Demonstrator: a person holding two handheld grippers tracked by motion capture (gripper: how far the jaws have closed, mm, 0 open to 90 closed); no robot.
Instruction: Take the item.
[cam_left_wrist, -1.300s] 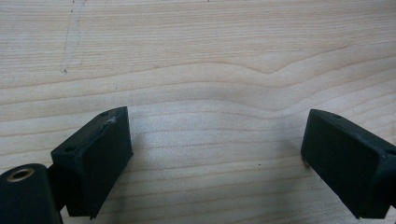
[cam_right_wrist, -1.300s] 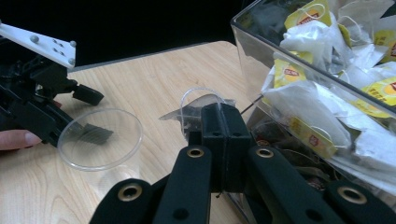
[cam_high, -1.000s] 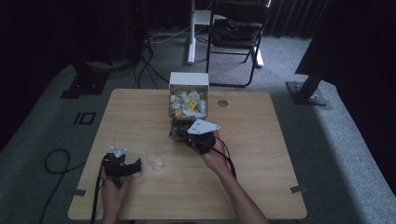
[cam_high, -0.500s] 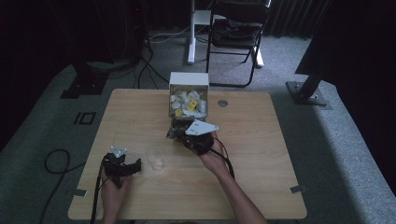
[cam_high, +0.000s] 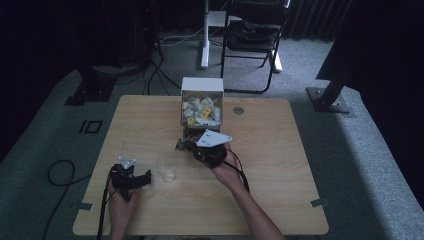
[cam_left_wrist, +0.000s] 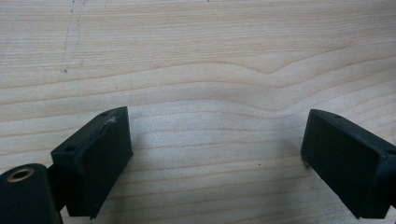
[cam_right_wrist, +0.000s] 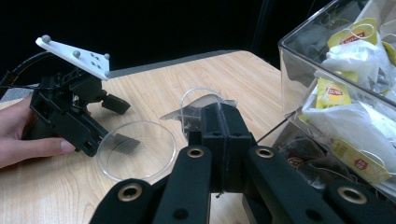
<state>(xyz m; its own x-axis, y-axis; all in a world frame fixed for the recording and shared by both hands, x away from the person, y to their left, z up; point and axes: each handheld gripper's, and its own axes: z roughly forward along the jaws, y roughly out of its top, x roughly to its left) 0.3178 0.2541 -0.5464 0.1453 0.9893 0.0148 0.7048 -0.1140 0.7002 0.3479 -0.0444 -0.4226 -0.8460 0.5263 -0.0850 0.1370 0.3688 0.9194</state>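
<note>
A clear box (cam_high: 202, 107) full of tea bags stands at the table's far middle; in the right gripper view the box (cam_right_wrist: 355, 93) is close on the right. My right gripper (cam_high: 182, 145) lies just in front of it. Its jaws (cam_right_wrist: 219, 116) are pressed together on a translucent tea bag (cam_right_wrist: 191, 112), and a thin thread runs from them toward the box. A clear cup (cam_high: 166, 170) stands between the two grippers. My left gripper (cam_high: 145, 177) rests on the table left of the cup, open, with bare wood between its jaws (cam_left_wrist: 215, 154). The right gripper view shows this left gripper (cam_right_wrist: 120, 125) at the cup's (cam_right_wrist: 137, 149) rim.
The wooden table (cam_high: 280, 165) has a round cable hole (cam_high: 238, 110) right of the box. A black chair (cam_high: 252, 30) and a white post stand on the carpet behind. Cables trail off the table's left front.
</note>
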